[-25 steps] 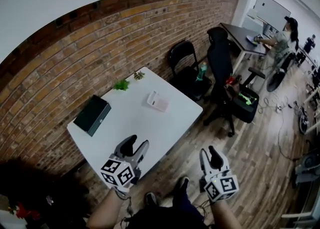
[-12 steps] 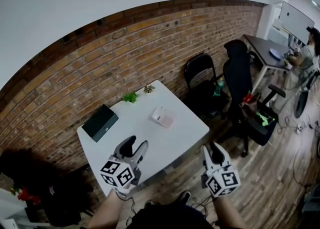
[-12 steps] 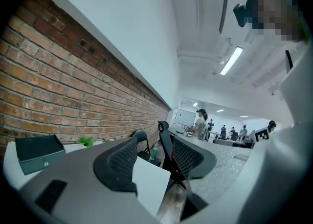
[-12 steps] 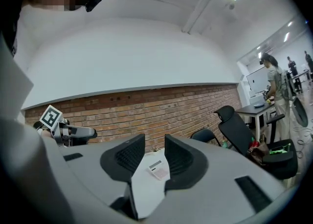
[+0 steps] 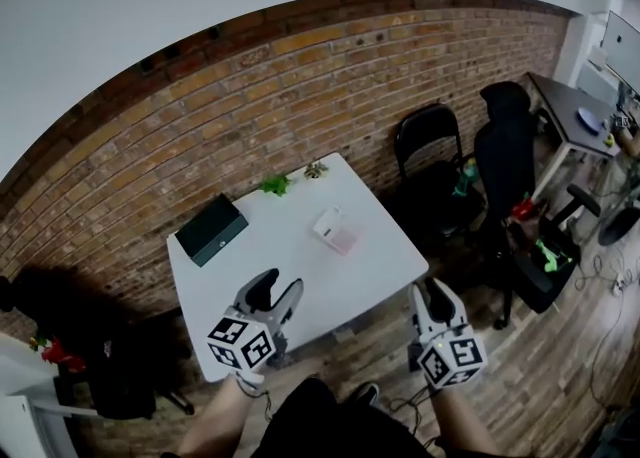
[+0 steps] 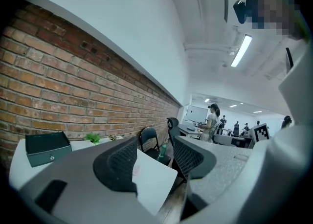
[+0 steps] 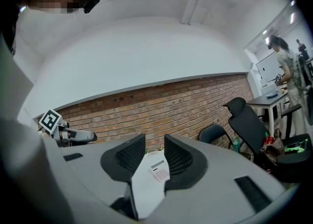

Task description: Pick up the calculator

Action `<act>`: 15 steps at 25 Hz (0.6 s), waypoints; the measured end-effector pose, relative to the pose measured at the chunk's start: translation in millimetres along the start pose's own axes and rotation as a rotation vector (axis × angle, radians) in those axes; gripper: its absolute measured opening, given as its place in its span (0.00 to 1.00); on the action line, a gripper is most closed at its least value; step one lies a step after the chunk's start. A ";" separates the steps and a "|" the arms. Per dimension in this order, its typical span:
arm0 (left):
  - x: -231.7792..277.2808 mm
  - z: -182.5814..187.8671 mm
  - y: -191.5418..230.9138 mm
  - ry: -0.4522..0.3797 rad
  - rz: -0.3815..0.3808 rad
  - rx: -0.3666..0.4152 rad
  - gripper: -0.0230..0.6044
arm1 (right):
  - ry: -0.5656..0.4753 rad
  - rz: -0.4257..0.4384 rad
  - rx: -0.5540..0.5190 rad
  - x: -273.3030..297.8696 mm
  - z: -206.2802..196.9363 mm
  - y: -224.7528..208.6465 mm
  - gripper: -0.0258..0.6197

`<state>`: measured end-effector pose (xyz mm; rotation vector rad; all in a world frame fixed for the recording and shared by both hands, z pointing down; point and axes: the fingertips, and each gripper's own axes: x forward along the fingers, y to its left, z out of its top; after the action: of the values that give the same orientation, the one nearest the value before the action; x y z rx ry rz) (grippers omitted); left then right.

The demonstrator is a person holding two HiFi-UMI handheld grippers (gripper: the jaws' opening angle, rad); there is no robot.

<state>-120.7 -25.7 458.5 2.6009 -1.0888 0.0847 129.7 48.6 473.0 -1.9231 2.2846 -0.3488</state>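
The calculator (image 5: pixel 335 229), a small white and pink slab, lies flat on the right half of the white table (image 5: pixel 260 256). In the right gripper view the calculator (image 7: pixel 159 169) shows far off through the gap of the jaws. My left gripper (image 5: pixel 270 286) hovers over the table's near edge, open and empty; the left gripper view shows my left gripper (image 6: pixel 154 152) looking across the tabletop. My right gripper (image 5: pixel 432 296) hangs over the floor off the table's near right corner. It is open with nothing between its jaws, which have just been closing a little.
A dark green box (image 5: pixel 211 229) sits at the table's far left, and two small plants (image 5: pixel 273 184) stand at the back edge against the brick wall (image 5: pixel 300 76). A black folding chair (image 5: pixel 430 141) and an office chair (image 5: pixel 505 146) stand to the right, over wooden floor.
The whole view has turned left: table, calculator and chairs sit further right and lower in the picture. Both grippers stay by the table's near edge, holding nothing.
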 end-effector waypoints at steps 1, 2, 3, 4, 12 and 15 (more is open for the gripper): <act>3.7 -1.6 1.8 0.006 0.006 -0.002 0.40 | 0.006 0.006 0.005 4.8 -1.8 -2.6 0.23; 7.5 -3.2 4.8 0.011 0.011 -0.006 0.40 | 0.013 0.011 0.011 9.9 -3.7 -4.6 0.23; 11.6 -4.7 8.6 0.016 0.015 -0.010 0.40 | 0.020 0.014 0.017 15.1 -5.7 -6.5 0.23; 16.3 -6.1 13.0 0.019 0.018 -0.013 0.40 | 0.026 0.015 0.020 20.5 -7.4 -8.8 0.23; 74.3 -6.2 53.4 0.038 -0.008 -0.025 0.40 | 0.047 -0.017 -0.004 76.0 -3.2 -34.3 0.23; 100.3 -4.7 71.4 0.034 -0.027 -0.052 0.40 | 0.050 -0.018 -0.036 103.1 4.0 -39.8 0.23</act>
<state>-99.5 -139.8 499.7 2.5577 -1.0298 0.0920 150.3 -59.4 484.3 -1.9750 2.3215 -0.3647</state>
